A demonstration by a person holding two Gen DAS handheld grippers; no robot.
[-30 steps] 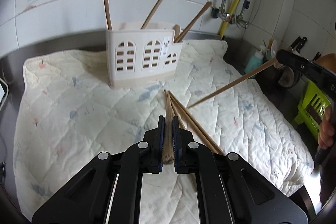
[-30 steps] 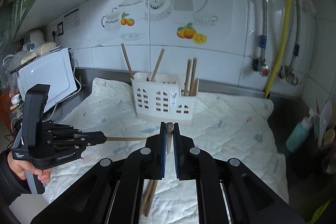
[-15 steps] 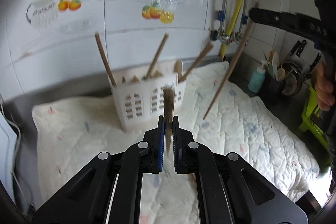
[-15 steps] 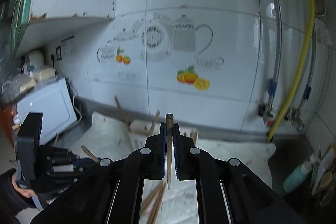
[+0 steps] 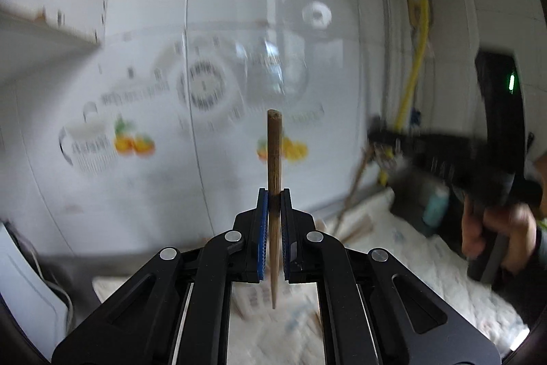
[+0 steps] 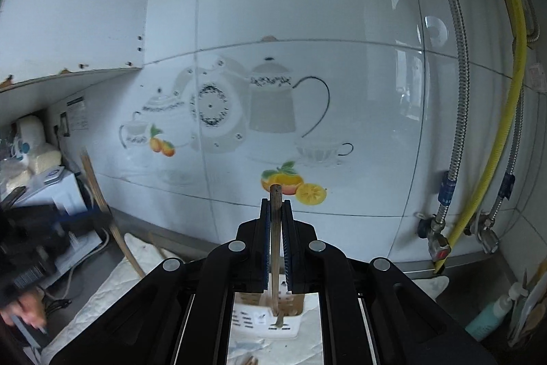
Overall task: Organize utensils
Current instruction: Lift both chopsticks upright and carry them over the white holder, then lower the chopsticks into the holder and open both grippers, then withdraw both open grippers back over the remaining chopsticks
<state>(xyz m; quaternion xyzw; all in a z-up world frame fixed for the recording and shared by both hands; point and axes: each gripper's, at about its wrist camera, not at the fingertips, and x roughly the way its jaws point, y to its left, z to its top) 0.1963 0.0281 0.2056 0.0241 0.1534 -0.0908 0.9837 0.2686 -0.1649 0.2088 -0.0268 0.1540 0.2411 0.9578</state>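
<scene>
My left gripper (image 5: 273,194) is shut on a wooden chopstick (image 5: 274,153) that stands upright, thick end up, high above the quilted cloth (image 5: 410,265). My right gripper (image 6: 275,204) is shut on a second upright chopstick (image 6: 275,228), whose thin lower end hangs right at the top of the white slotted holder (image 6: 253,320). I cannot tell whether it is inside. In the left wrist view the right gripper (image 5: 379,135) is a blur at the right, and the holder is hidden. Loose chopsticks (image 6: 251,360) lie on the cloth below.
The tiled wall with teapot and fruit decals is close ahead. A yellow hose (image 6: 492,159) and metal pipes (image 6: 454,125) run down at the right, and a teal bottle (image 6: 485,317) stands in the corner. A white appliance (image 6: 51,190) and a cabinet underside sit at the left.
Both grippers have risen from the cloth, each carrying its chopstick. The chopsticks have turned upright. The right one has come over the holder.
</scene>
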